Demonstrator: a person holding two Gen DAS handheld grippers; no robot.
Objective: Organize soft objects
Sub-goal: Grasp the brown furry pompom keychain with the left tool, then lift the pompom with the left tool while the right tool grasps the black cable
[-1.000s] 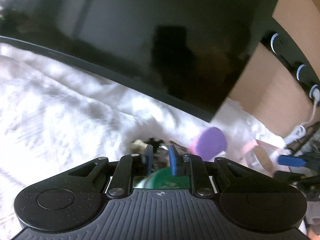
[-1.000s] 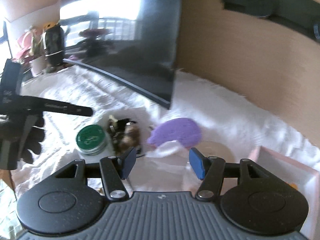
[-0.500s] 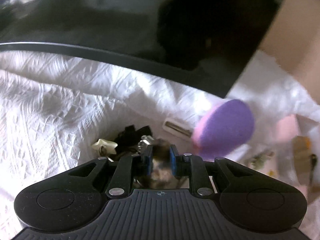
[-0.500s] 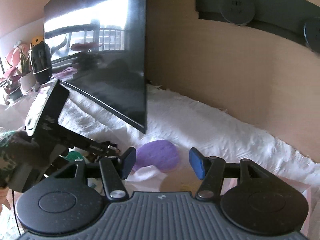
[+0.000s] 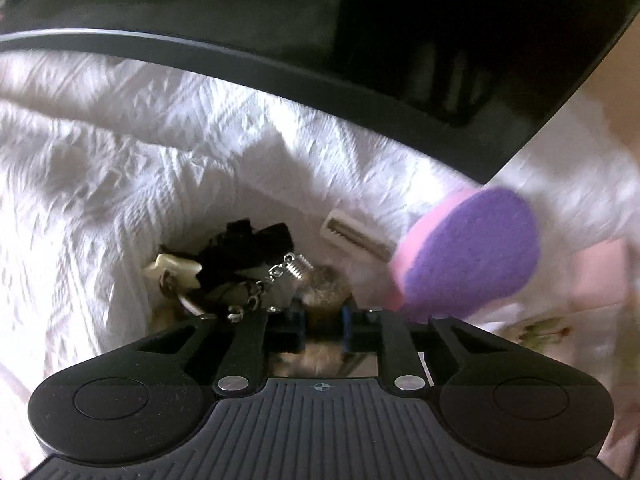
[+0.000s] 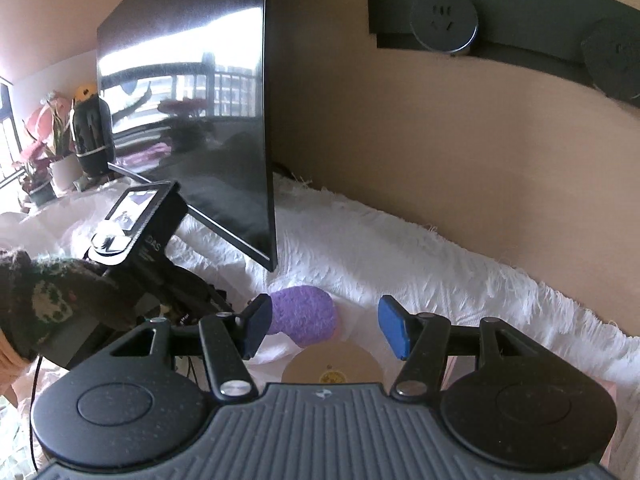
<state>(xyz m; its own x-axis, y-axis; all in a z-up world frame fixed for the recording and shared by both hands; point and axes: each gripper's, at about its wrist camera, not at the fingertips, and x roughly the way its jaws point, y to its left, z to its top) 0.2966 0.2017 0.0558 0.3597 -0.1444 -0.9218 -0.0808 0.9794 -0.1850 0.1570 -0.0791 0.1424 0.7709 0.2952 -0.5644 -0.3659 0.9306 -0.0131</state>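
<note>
Black monitor (image 6: 192,120) stands upright at the back on a white textured cloth (image 5: 120,152) that covers the whole surface; tan wall (image 6: 440,160) behind it carries a dark socket rail (image 6: 500,36). Potted plant (image 6: 44,148) at the far left end, blurred. Purple-and-pink sponge (image 5: 468,256) lies on the cloth just in front of the monitor's lower corner, well to the right of the left gripper's fingers and ahead of the right gripper. Small white clip-like piece (image 5: 356,236) sits between sponge and the tangle of trinkets. That tangle: black fabric bow (image 5: 256,248), cream star-shaped charm (image 5: 172,272), metal chain with a spring (image 5: 280,280), all touching. Left gripper (image 5: 324,324) points steeply down, jaws narrow and just closing further, blue pads pressing a brown furry pom-pom (image 5: 324,292) that joins the tangle. Right gripper (image 6: 326,328) hovers with jaws half spread, nothing between them. Round tan disc (image 6: 332,364) lies below its fingers.
</note>
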